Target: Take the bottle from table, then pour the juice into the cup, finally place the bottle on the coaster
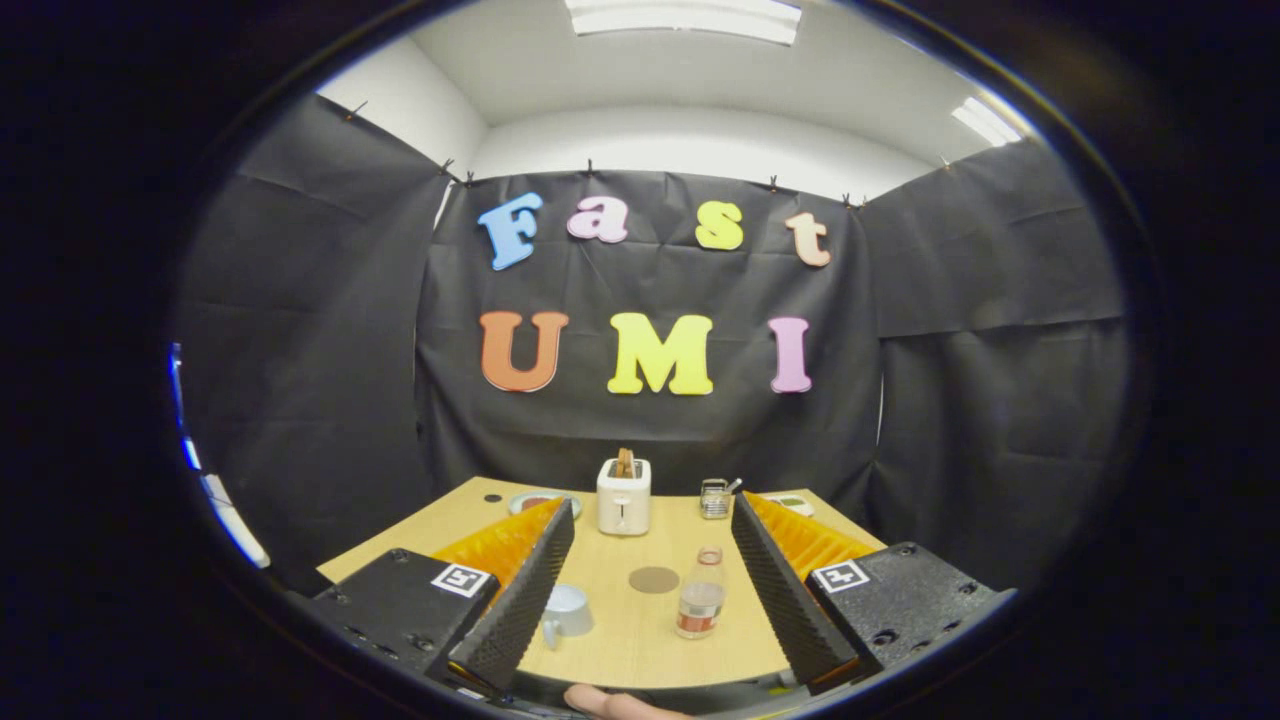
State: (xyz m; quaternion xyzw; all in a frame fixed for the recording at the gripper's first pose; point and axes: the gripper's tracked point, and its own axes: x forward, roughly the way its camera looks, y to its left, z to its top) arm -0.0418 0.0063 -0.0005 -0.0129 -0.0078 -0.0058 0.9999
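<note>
A small clear bottle (701, 593) with a reddish label and a little juice stands upright on the wooden table (640, 640), between my fingers and nearer the right one. A pale cup (567, 611) with a handle sits close to the left finger. Beyond both lies a round brown coaster (654, 579). My gripper (653, 523) is open wide above the table's near edge, and nothing is held between its fingers.
A white toaster (624, 494) with toast in it stands at the far middle of the table. A plate (540, 503) lies to its left, and a small metal rack (715, 497) and another flat item (795, 503) to its right. A fingertip (610, 702) shows below the gripper.
</note>
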